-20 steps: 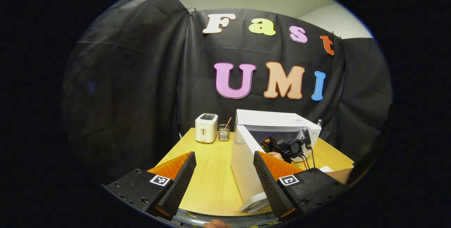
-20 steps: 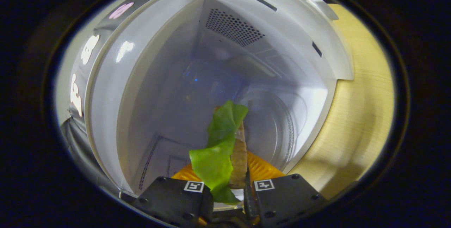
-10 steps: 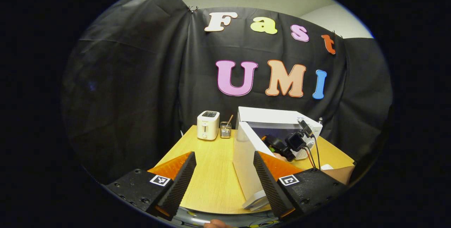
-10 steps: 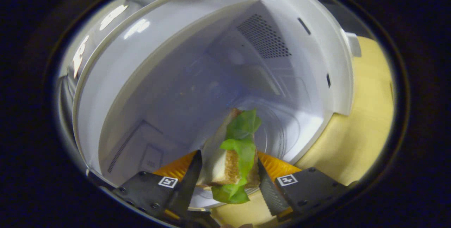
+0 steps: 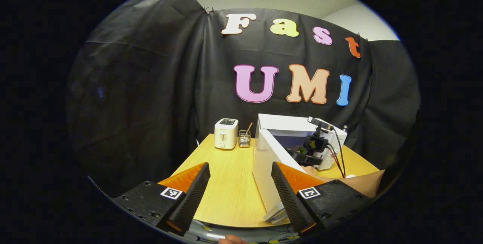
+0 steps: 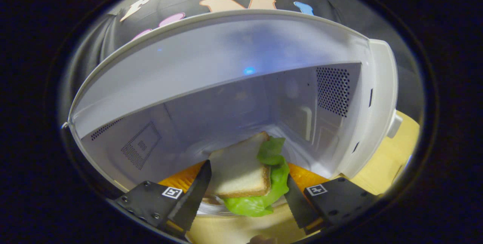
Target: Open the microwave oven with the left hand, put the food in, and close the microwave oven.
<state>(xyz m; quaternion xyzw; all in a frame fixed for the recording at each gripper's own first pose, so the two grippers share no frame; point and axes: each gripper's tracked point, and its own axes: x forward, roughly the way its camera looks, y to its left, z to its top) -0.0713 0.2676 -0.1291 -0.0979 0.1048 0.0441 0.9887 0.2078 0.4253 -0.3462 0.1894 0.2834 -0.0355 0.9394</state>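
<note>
The white microwave (image 5: 292,124) stands on the wooden table (image 5: 226,183) with its door (image 5: 266,170) swung open toward me. My left gripper (image 5: 239,165) hovers open near the table's front edge, to the left of the door, holding nothing. In the left gripper view my right gripper (image 5: 309,153) is at the oven's mouth. The sandwich (image 6: 241,170), white bread with green lettuce (image 6: 277,178), lies flat on the floor of the microwave cavity (image 6: 226,85). My right gripper (image 6: 248,173) is open, one finger on either side of the sandwich.
A white toaster (image 5: 225,134) and a small wire utensil holder (image 5: 245,138) stand at the back left of the table. A hand and forearm (image 5: 364,185) hold the right gripper, with cables trailing from it.
The right gripper has rolled level, drawn back a little and opened wider. The sandwich went from standing on edge between the fingers to lying flat. The left gripper barely moved.
</note>
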